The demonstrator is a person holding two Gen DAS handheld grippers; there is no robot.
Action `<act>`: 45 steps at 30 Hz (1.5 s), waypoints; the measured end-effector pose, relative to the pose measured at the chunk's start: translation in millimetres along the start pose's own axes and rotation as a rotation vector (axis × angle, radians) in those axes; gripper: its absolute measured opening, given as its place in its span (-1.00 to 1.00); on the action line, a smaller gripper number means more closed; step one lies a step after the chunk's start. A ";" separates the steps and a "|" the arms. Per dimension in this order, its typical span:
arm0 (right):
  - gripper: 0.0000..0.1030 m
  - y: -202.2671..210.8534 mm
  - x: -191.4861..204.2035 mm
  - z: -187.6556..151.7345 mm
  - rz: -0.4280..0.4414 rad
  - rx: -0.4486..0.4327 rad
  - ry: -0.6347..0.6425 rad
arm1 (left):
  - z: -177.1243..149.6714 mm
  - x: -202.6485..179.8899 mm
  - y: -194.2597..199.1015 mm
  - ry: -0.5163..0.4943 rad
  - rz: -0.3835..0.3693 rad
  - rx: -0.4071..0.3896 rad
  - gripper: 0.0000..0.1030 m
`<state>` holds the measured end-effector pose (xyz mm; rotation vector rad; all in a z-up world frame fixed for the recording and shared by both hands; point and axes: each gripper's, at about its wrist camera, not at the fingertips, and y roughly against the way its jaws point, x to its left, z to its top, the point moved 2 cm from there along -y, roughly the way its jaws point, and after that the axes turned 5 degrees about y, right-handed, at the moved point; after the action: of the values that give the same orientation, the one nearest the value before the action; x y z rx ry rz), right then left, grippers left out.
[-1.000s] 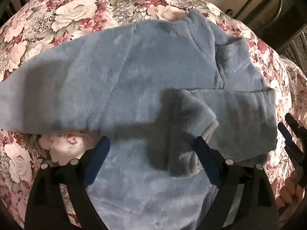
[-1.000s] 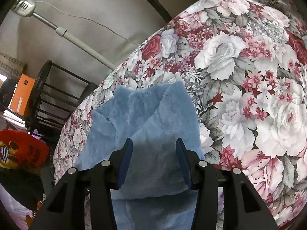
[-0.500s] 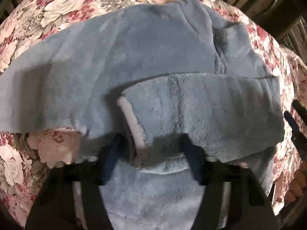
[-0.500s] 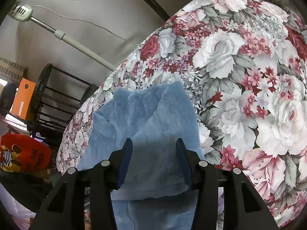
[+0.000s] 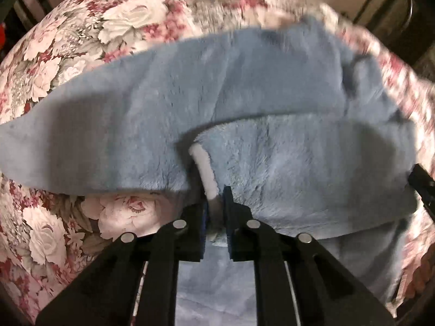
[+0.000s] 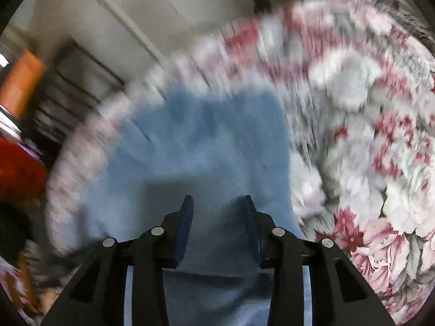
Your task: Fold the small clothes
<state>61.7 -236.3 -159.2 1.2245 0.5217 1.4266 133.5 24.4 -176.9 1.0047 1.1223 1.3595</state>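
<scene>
The left tool (image 5: 214, 212) is now clamping the pale-edged cuff (image 5: 205, 174) of the blue fleece garment (image 5: 190, 89). A second ago its jaws were standing wide on either side of the folded-in sleeve (image 5: 312, 163); they have just been closing, and in the left wrist view the pads are pressing the cuff's grey-white hem between them. The sleeve is lying across the garment's body, and the whole garment is spreading over the floral cloth (image 5: 81, 32) covering the table, its far sleeve reaching out to the left edge of the view.

The right tool (image 6: 217, 217) is hanging over another part of the same fleece (image 6: 195, 141). Its jaws have been narrowing in the last half second, but a clear gap is showing between the pads and nothing is being pinched, so it is open. The right wrist view is smearing badly where it was sharp before, which suggests that hand is swinging toward its own grip point.

For the task, this looks like the start of a fold: one corner is secured, the other is being lined up. The fleece is thick and soft, so a shallow pinch could be slipping off once the sleeve is lifted.
</scene>
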 end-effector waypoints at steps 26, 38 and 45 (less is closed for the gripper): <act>-0.46 29.1 -10.1 11.1 -0.063 -0.080 0.017 | -32.8 12.7 13.3 0.002 0.070 0.048 -0.63; -0.22 23.5 23.3 -34.6 -0.113 -0.064 0.072 | -29.4 48.7 32.8 0.088 0.008 0.015 -0.35; -0.05 -6.1 50.9 -23.8 -0.121 -0.001 0.113 | -28.2 89.3 -0.2 0.194 0.057 0.124 -0.10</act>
<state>52.2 -180.9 -153.6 1.0978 0.6612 1.3980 98.1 110.8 -184.5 1.0166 1.3453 1.4720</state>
